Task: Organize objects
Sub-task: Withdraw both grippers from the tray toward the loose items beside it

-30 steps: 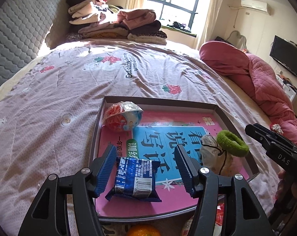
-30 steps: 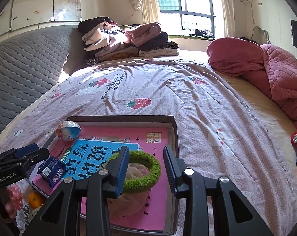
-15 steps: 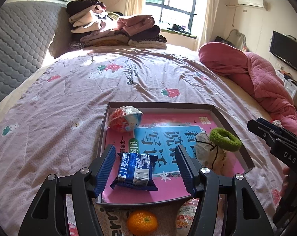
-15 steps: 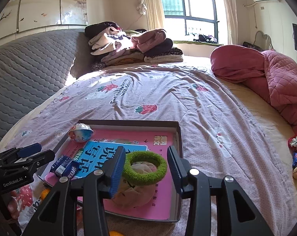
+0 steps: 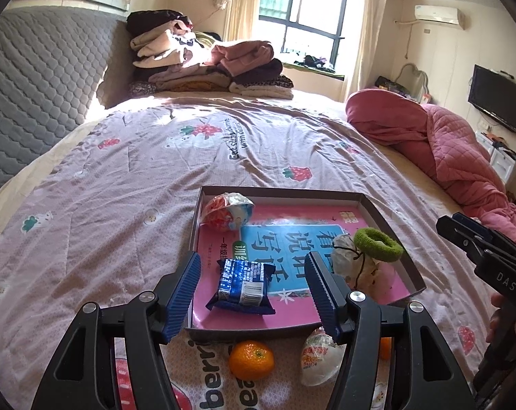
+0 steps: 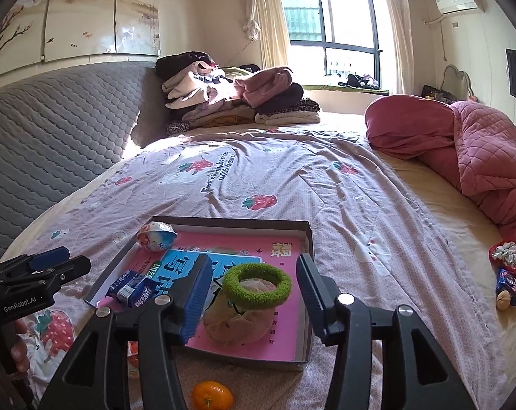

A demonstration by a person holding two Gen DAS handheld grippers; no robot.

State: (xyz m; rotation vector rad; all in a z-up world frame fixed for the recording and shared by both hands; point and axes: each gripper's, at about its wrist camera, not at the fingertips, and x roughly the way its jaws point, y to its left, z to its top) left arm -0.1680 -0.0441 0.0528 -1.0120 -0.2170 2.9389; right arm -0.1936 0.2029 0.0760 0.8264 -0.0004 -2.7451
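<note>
Both grippers have drawn back and up from the tray [image 5: 391, 220], so an orange [image 5: 251, 359] now shows on the bed [image 5: 121, 184]. The left gripper [image 5: 252, 294] stands wide, empty, the blue packet [image 5: 243, 281] lying in the tray. The right gripper [image 6: 254, 294], jaws just opened, has freed the green ring [image 6: 256, 284] atop its pouch [image 6: 237, 321].

Bright daylight thru window [image 6: 329, 30], blown out w/ glare. Sun patch on bedspread [image 5: 148, 116] nr headboard [image 6: 59, 126]; soft shadows elsewhere. Both views sharp at center, strong fisheye bend + dark vignette at corners.
</note>
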